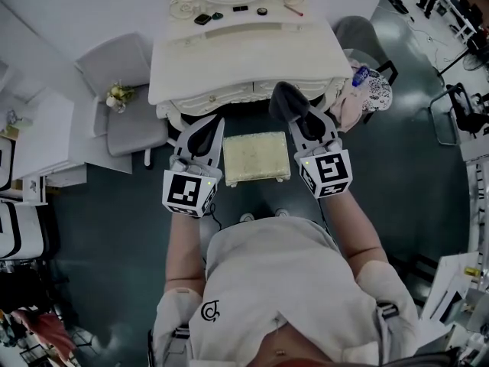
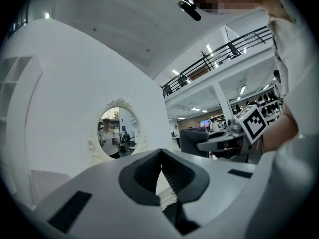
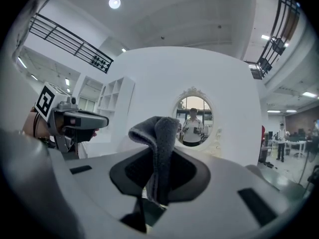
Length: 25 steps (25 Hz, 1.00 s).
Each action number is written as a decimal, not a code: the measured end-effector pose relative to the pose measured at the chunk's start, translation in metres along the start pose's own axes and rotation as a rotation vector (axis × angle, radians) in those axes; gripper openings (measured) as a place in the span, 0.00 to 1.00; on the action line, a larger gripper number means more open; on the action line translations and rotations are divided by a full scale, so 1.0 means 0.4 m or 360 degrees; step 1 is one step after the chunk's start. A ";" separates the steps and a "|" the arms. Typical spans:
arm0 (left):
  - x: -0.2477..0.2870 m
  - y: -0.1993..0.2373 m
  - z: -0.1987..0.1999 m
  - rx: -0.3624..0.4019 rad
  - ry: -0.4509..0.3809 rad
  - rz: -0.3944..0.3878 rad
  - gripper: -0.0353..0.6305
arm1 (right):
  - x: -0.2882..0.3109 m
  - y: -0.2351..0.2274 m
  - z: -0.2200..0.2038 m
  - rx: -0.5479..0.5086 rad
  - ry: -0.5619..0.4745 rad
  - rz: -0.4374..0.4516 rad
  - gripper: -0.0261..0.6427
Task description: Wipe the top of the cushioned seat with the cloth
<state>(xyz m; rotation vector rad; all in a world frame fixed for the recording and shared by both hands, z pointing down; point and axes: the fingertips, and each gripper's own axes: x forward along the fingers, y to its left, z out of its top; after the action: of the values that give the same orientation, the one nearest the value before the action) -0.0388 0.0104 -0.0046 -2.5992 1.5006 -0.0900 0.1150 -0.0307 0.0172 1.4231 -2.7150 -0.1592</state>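
The cushioned seat (image 1: pixel 256 157) is a cream rectangular stool top on the floor in front of me, seen between the two grippers in the head view. My right gripper (image 1: pixel 299 115) hangs over its far right corner, shut on a dark grey cloth (image 1: pixel 284 102). That cloth (image 3: pixel 160 143) stands folded up out of the jaws in the right gripper view. My left gripper (image 1: pixel 211 126) is held at the seat's left edge. Its jaws (image 2: pixel 162 152) meet at the tips with nothing between them. Both gripper views point up at the wall, so neither shows the seat.
A white dressing table (image 1: pixel 244 60) with an oval mirror (image 3: pixel 193 114) stands just beyond the seat, with small items on its top. A grey chair (image 1: pixel 126 90) is at the left. Another chair with patterned fabric (image 1: pixel 370 90) is at the right. White shelving (image 1: pixel 30 144) is at far left.
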 end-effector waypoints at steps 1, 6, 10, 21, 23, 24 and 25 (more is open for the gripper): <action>0.002 -0.005 0.001 0.0000 -0.0002 -0.0001 0.07 | -0.002 -0.001 0.000 -0.0003 0.0003 0.0002 0.15; -0.001 -0.025 -0.004 -0.0003 0.0001 0.0000 0.07 | -0.019 0.000 0.000 0.0019 0.0000 0.0007 0.14; -0.012 -0.028 -0.003 -0.0024 -0.0006 0.0024 0.07 | -0.029 0.009 -0.015 0.0003 0.0029 0.0032 0.14; -0.013 -0.019 0.001 -0.0021 -0.0019 0.0091 0.07 | -0.040 0.006 -0.009 -0.0014 -0.0017 0.0022 0.14; -0.011 -0.019 -0.008 -0.0016 0.0002 0.0085 0.07 | -0.036 0.008 -0.013 -0.0024 -0.0012 0.0027 0.14; -0.011 -0.021 -0.014 -0.0014 0.0011 0.0082 0.07 | -0.036 0.009 -0.014 -0.0030 -0.0011 0.0027 0.14; -0.010 -0.022 -0.018 -0.0014 0.0015 0.0078 0.07 | -0.035 0.009 -0.014 -0.0035 -0.0012 0.0025 0.14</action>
<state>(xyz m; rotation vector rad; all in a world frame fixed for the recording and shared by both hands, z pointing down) -0.0341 0.0178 0.0041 -2.5705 1.5704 -0.0909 0.1209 -0.0174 0.0231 1.3978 -2.7213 -0.1934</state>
